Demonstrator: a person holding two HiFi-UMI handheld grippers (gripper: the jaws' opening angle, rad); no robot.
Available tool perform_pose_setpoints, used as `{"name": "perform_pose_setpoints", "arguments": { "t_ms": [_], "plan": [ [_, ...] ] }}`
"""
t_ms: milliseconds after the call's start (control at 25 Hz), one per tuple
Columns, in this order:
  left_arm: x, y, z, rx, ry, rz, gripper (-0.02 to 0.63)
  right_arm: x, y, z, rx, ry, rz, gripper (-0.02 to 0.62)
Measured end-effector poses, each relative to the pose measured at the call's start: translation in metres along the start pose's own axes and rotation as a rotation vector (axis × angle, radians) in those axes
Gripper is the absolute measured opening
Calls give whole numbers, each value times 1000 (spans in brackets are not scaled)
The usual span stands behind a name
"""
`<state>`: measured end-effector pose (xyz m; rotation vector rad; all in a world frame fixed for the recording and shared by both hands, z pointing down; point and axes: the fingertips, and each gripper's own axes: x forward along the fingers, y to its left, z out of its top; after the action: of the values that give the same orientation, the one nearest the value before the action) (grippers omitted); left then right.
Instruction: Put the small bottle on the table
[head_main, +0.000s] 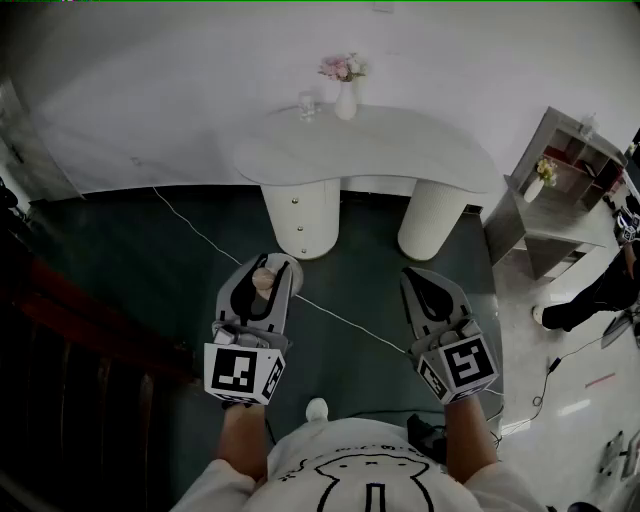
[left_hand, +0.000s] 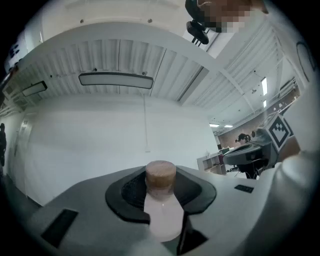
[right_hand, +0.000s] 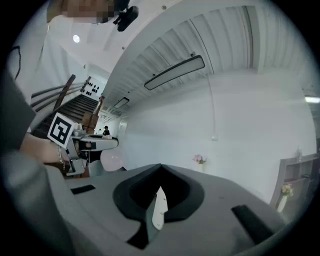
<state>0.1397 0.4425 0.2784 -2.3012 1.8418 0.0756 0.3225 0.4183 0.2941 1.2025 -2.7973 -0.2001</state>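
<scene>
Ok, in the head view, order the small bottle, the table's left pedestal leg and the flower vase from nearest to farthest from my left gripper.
1. small bottle: clamped between the jaws of the left gripper.
2. left pedestal leg: on the floor just ahead of the gripper.
3. flower vase: at the tabletop's far edge, by the wall.

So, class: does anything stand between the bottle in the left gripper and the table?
Nothing visible does. The left gripper holds the bottle above the floor, short of the table; the vase and glass stand at its far edge.
</scene>
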Motion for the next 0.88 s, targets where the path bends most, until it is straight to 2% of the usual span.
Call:
{"name": "perform_pose_setpoints", "arguments": {
  "t_ms": [240, 440, 640, 880],
  "plan": [
    [12, 48, -12, -15, 4, -17, 129, 43, 20, -2, 2, 11, -25, -9],
    [20, 66, -18, -10, 8, -56, 129, 60, 30, -5, 15, 21, -52, -9],
    [25, 78, -29, -45, 4, -50, 129, 73, 29, -9, 53, 10, -47, -9],
    [42, 101, -41, -45, 11, -4, 129, 108, 20, -17, 49, 6, -9, -9]
  ]
}}
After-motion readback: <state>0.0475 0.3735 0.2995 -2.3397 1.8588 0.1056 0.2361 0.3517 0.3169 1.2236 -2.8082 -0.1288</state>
